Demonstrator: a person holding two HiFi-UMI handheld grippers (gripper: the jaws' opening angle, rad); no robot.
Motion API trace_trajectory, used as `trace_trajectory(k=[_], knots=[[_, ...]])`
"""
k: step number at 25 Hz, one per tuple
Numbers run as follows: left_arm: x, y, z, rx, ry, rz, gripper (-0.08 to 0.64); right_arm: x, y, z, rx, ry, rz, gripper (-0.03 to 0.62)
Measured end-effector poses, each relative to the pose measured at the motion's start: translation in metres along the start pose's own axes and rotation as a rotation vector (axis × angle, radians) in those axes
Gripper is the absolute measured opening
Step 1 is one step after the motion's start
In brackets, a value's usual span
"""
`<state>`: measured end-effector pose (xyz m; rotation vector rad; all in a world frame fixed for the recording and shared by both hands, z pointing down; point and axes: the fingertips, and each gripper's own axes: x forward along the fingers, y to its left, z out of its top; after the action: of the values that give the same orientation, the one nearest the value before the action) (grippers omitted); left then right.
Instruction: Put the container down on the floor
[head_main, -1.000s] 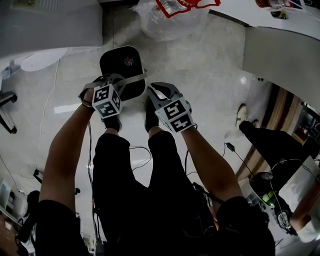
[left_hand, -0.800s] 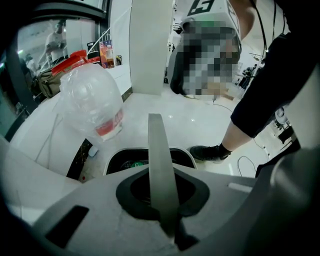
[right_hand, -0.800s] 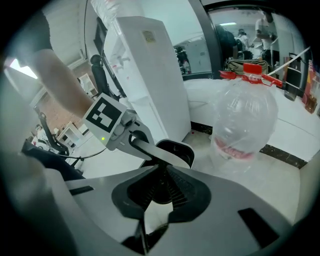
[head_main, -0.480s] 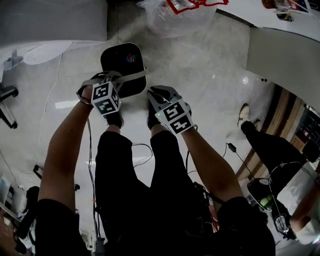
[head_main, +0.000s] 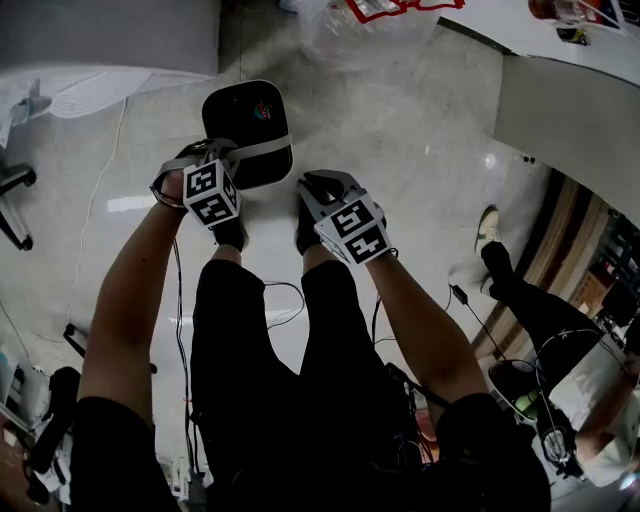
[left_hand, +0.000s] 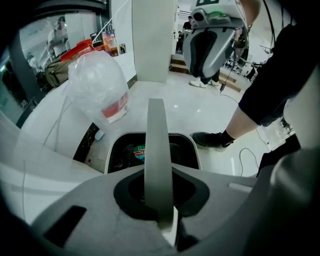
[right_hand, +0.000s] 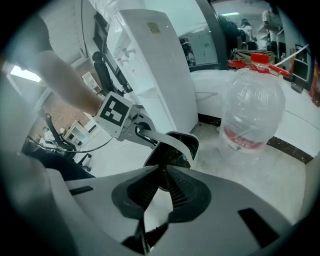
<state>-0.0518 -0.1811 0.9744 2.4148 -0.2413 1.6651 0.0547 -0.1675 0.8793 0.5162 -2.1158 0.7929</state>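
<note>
The container (head_main: 247, 125) is a white bin with a black inside and a grey strap handle (head_main: 262, 148). In the head view it is in front of the person's feet. My left gripper (head_main: 222, 158) is shut on the handle. In the left gripper view the handle (left_hand: 157, 150) runs from between the jaws out over the container (left_hand: 150, 152). In the right gripper view the container (right_hand: 176, 150) hangs tilted from that handle. My right gripper (head_main: 312, 188) is to the right of the container with its jaws shut on nothing. Its pads meet at the tips in its own view, right gripper (right_hand: 161, 174).
A big clear water bottle (right_hand: 251, 112) in a plastic bag stands just beyond the container. A white cabinet (right_hand: 160, 70) is behind it and a white counter (head_main: 570, 110) to the right. Cables (head_main: 285, 300) lie on the floor. Another person's shoe (head_main: 487, 228) is at the right.
Both grippers and the container have drifted slightly upward in the head view. The left gripper's hold on the handle is unchanged.
</note>
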Motion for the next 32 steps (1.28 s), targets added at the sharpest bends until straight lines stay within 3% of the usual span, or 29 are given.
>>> trace_trajectory(k=[3,6,17,20,26,29,32], knots=[[-0.001,0.002,-0.008,-0.024,0.028,0.019,0.031,0.0,0.0,-0.002,0.015,0.014,0.009,0.011],[-0.006,-0.001,-0.018,-0.042,0.035,0.02,0.117,0.0,0.007,-0.006,0.013,0.024,0.011,0.011],[-0.043,0.006,-0.03,-0.109,0.016,0.094,0.14,-0.014,0.024,0.012,-0.014,0.005,0.001,0.011],[-0.059,0.002,-0.023,-0.158,-0.01,0.1,0.14,-0.025,0.027,0.025,-0.019,-0.013,-0.003,0.011],[-0.1,-0.011,-0.004,-0.184,-0.054,0.106,0.14,-0.056,0.032,0.054,-0.032,-0.044,-0.04,0.011],[-0.125,-0.012,0.004,-0.284,-0.114,0.126,0.138,-0.07,0.037,0.067,-0.022,-0.067,-0.049,0.011],[-0.162,-0.011,0.024,-0.391,-0.238,0.169,0.105,-0.088,0.042,0.079,0.025,-0.09,-0.05,0.011]])
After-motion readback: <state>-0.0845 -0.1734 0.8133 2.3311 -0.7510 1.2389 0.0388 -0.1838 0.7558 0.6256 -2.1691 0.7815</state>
